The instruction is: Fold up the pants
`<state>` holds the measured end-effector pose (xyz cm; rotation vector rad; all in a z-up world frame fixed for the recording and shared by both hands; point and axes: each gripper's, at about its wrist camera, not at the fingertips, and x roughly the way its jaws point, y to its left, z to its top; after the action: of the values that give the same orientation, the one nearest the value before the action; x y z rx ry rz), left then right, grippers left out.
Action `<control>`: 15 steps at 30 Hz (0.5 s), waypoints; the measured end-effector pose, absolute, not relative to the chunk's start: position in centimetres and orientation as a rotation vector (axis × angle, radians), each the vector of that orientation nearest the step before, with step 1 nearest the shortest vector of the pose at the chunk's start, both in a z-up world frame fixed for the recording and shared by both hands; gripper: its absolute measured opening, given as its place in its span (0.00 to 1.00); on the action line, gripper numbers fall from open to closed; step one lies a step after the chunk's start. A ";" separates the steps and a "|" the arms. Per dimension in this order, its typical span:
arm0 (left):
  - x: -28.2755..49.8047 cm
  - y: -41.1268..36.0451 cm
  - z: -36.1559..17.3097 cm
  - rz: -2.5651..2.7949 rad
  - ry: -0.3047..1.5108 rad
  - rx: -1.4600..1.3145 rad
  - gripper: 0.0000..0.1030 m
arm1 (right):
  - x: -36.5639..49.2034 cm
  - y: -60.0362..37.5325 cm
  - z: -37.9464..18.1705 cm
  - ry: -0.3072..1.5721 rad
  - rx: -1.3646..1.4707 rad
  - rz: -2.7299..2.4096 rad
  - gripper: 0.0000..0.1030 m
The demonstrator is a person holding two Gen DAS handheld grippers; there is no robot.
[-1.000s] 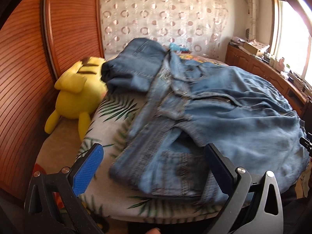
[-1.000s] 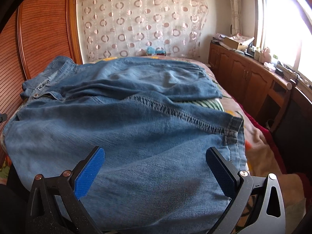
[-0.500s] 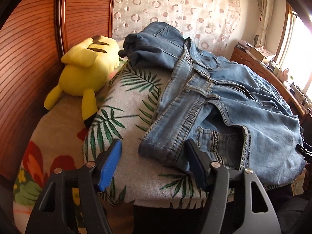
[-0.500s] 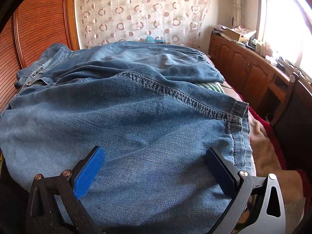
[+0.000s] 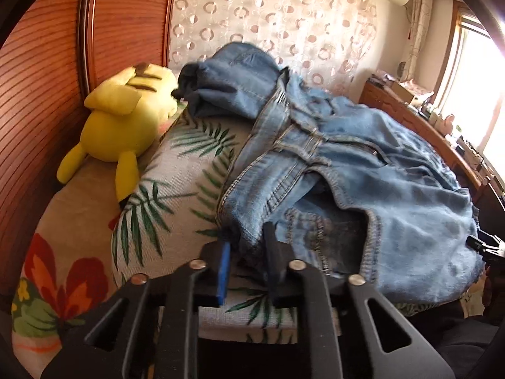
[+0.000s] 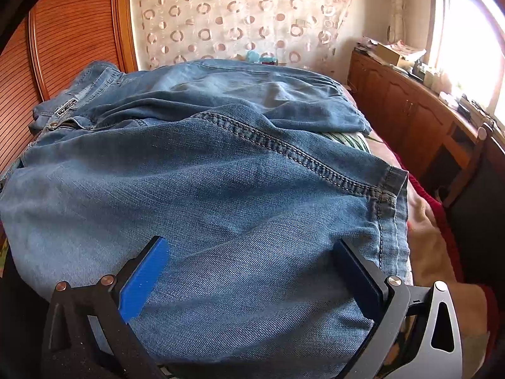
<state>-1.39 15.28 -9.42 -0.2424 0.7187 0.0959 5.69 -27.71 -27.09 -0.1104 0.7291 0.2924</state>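
Over on the left wrist view, the left gripper (image 5: pixel 246 254) has its two fingers drawn close together, pinching the near corner of the jeans' waistband (image 5: pixel 240 218). The jeans (image 5: pixel 363 189) lie spread across a bed (image 5: pixel 176 177) covered in a palm-leaf print, waistband toward the bed's left side and the rest running off to the right. A yellow plush toy (image 5: pixel 116 123) lies against the wooden headboard panel (image 5: pixel 38 88), just beyond a rolled-up bit of denim (image 5: pixel 227 85). Bare bedcover lies left of the waistband, between jeans and plush; only this view shows that strip and the toy. At the far right edge a small part of the other gripper shows beside the denim, too little to read.

From the right wrist view, the right gripper (image 6: pixel 252 271) stands with its fingers spread wide, one blue pad (image 6: pixel 143 279) on the left and the dark pad on the right, the denim filling the gap between them. Whether the pads touch the cloth I cannot tell. One leg (image 6: pixel 221 208) lies nearest, its stitched seam running diagonally to the hem (image 6: pixel 394 208) at the right; the other leg (image 6: pixel 252 94) lies beyond it. Past the hem the bed edge drops toward a wooden cabinet (image 6: pixel 410 107) under the window, with a narrow gap between. This view alone shows the hem and that side.
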 end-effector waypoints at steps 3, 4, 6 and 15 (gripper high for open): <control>-1.5 14.8 -7.6 0.081 0.671 -0.230 0.15 | 6.7 -27.9 -27.3 0.728 -0.110 0.299 0.97; -1.4 14.6 -7.1 0.077 0.661 -0.224 0.15 | 6.3 -28.1 -27.3 0.721 -0.114 0.297 0.95; -1.2 14.0 -5.8 0.059 0.634 -0.211 0.15 | 6.6 -28.4 -27.1 0.712 -0.119 0.289 0.93; 0.1 12.0 -3.1 0.005 0.579 -0.176 0.15 | 5.2 -34.6 -27.0 0.718 -0.069 0.176 0.77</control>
<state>0.13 12.04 -3.13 -0.1762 0.5795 0.0049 5.25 -34.59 -27.04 -0.0691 0.7179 0.1757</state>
